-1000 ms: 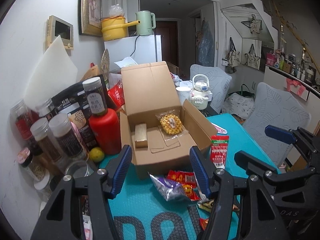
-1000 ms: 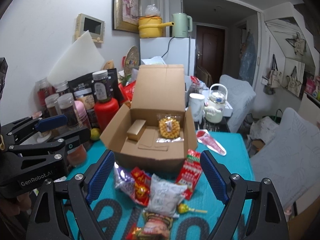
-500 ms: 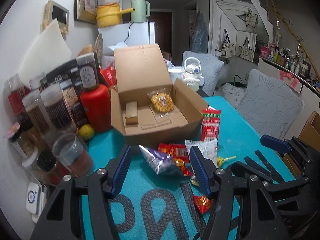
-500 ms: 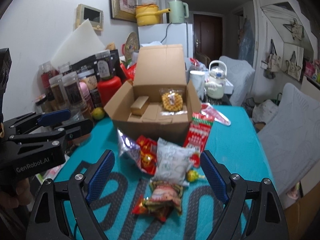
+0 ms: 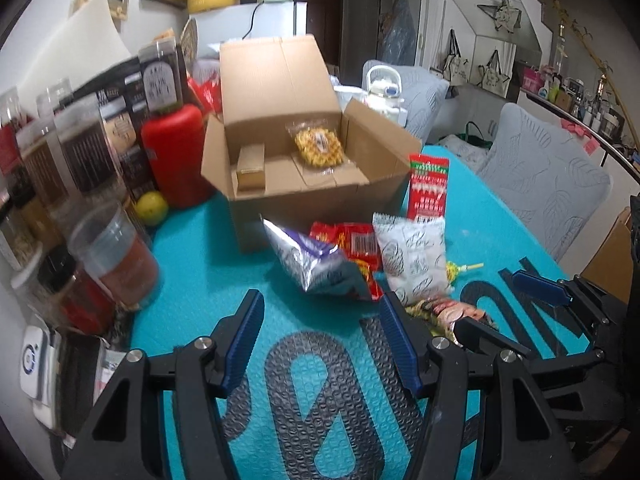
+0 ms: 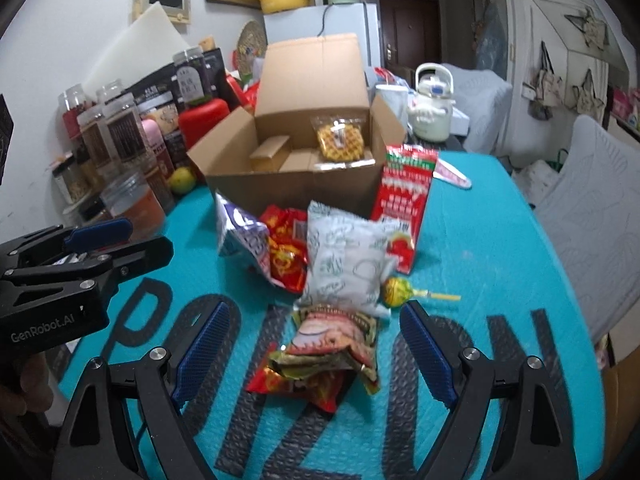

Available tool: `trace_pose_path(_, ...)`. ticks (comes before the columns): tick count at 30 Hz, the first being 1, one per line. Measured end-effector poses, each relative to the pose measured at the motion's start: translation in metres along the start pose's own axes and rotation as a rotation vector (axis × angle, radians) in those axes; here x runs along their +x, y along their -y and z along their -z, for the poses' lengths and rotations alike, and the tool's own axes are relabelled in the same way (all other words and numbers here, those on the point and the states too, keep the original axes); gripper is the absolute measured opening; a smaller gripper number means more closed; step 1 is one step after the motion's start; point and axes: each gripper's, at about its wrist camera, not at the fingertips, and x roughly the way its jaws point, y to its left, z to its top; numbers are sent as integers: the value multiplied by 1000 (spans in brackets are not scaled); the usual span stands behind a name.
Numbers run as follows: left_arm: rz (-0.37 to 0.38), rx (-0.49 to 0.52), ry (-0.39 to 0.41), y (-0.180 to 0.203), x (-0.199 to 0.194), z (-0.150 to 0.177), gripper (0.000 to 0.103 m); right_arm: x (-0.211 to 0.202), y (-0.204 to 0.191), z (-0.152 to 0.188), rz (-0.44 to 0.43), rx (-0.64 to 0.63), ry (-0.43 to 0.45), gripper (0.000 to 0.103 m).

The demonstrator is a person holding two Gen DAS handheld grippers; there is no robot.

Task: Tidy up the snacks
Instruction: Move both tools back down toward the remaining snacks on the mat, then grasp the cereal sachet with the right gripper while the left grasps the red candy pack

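left claw (image 5: 322,340) wide open, empty, low centre over bare teal worktop (image 5: 208,248) | right claw (image 6: 314,350) wide open, empty, straddling brown-red packet (image 6: 332,344) | snack pile (image 6: 344,260) mid-frame, touching open cardboard box (image 6: 304,184) front wall | jars (image 5: 80,152) crowd left edge

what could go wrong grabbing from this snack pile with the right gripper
The snacks overlap: the white packet lies partly on the brown and red wrappers nearest the open right gripper, so closing there may drag or pinch two at once. The lollipop lies loose beside them and could roll. The open cup near the left gripper might tip.
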Motion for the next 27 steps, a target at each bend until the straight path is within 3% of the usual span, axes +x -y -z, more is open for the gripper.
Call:
trace_pose_path(14,56,-14,-87,-4,32,25,59,54,14,15,3,66,-118,87)
trace_pose_path(22,108,3,-125,8,41,27,59,40,22,18,-45,67,-67,53)
trace_pose_path(27,161,6,-152,21,45,28,59,24,29,22,-28,43,-40,46)
